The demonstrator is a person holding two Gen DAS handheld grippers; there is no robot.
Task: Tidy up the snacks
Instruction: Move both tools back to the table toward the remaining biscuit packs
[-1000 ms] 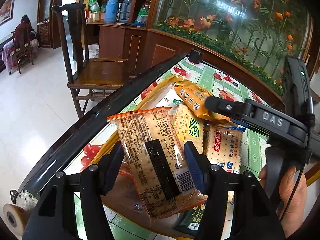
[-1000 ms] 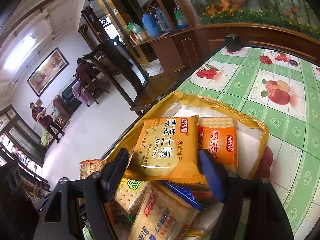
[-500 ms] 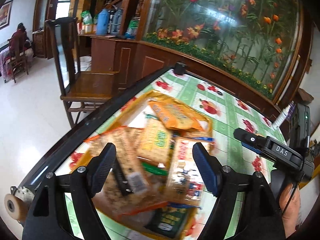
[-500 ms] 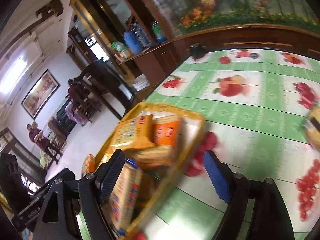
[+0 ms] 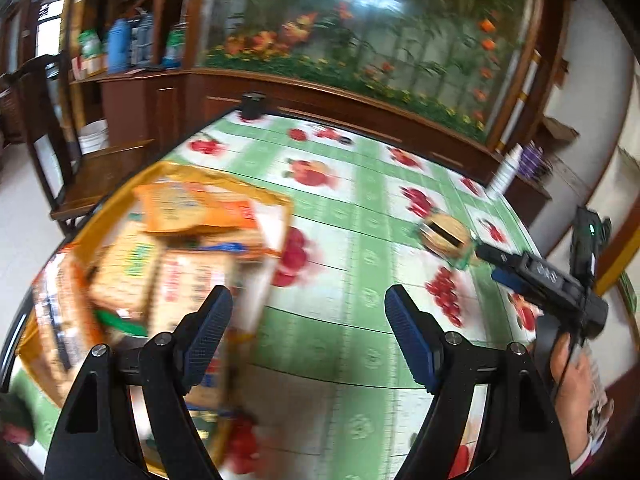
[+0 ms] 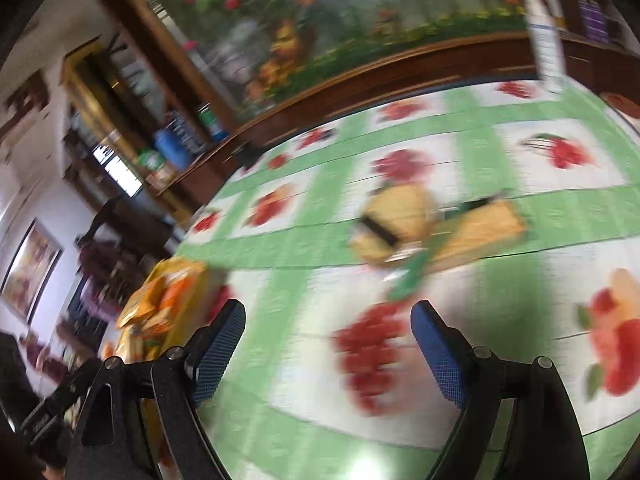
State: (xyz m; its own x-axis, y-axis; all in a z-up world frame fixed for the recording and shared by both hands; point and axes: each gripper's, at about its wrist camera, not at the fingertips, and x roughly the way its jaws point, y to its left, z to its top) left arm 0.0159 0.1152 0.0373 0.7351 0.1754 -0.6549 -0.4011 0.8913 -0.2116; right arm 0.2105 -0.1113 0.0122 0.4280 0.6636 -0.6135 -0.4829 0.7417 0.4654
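Note:
A gold-edged tray full of biscuit packets lies at the table's left edge, blurred. My left gripper is open over bare tablecloth just right of the tray, with nothing between its fingers. Two loose cracker packs lie further right: a round one and a long one touching it. My right gripper hovers short of them, its jaws opening and empty. In the left wrist view the round pack sits just beyond the right gripper, held by a hand.
A green fruit-print cloth covers the table. A wooden chair stands beyond the left edge. A wooden cabinet with flowered glass backs the table. A small black object and a white bottle stand at the far corners.
My left gripper let go of the clear cracker packet into the tray and opened. Both grippers swung right, away from the tray, the right one out over the cloth near the loose packs.

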